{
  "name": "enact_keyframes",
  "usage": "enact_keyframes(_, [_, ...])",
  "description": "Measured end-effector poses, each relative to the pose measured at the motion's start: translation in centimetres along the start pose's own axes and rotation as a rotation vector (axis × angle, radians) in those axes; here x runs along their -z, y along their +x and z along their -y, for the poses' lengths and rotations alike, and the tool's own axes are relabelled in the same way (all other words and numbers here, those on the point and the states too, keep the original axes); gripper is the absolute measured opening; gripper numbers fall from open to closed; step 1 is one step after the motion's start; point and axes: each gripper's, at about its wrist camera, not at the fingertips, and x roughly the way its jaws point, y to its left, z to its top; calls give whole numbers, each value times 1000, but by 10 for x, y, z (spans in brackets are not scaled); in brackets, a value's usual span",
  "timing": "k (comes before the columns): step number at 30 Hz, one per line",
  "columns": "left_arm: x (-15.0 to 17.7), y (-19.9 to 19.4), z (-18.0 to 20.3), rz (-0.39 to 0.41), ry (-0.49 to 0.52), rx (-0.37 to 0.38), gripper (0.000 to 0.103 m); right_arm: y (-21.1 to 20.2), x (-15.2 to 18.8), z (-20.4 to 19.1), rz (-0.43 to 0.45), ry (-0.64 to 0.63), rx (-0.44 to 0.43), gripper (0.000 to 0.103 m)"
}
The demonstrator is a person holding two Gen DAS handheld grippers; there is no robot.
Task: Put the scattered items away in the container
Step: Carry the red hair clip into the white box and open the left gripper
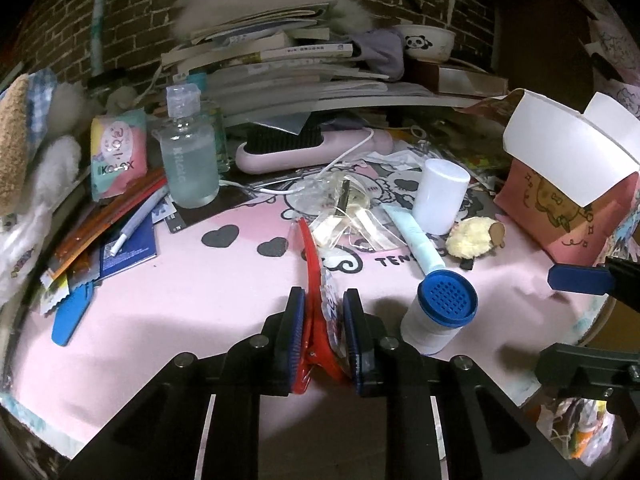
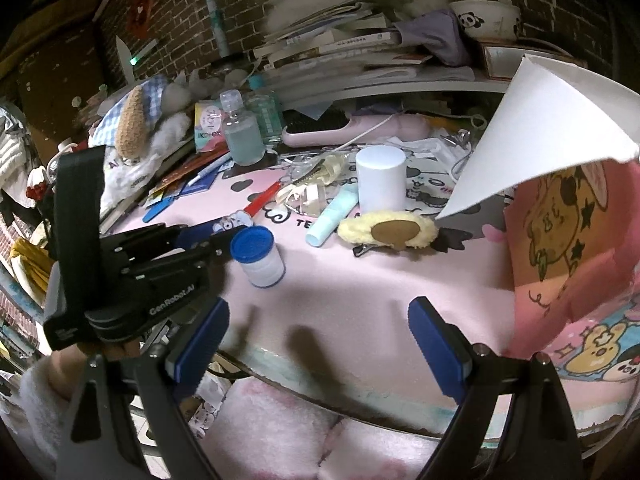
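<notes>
Left hand-held gripper [image 1: 322, 332] tight on red hair clip [image 1: 316, 300], bare pink mat [image 1: 200, 300] alongside.

A lived-in home desk, likely in a bedroom, is showing here: a pink cartoon-printed mat [image 1: 224, 292] is covering the tabletop in front of a dark brick wall [image 1: 132, 8]. A messy stack of books [image 1: 272, 56] is sagging on a shelf beside a panda bowl [image 1: 428, 42], while a toner bottle [image 1: 190, 148], a pink hairbrush [image 1: 304, 152], a tissue packet [image 1: 116, 156] and plush toys [image 2: 134, 124] are crowding the back edge. A fluffy pink garment [image 2: 320, 436] is showing below the table edge.
</notes>
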Motion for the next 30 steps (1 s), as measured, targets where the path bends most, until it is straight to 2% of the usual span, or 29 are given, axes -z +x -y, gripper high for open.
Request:
enact_keyframes(8, [-5,-12,-5,28,-23,-13,13,2,1,3,1,14,17,90])
enact_keyframes(14, [-22,-28,-4,64,-29,-6,13,4,3,11,15,48,45,90])
enact_keyframes(22, [-63,-41,21,131,6,52,13,-2,3,28,72,127,113,90])
enact_keyframes(30, [-104,-43,68,176,87,158,13,-8,7,35,88,168,105,90])
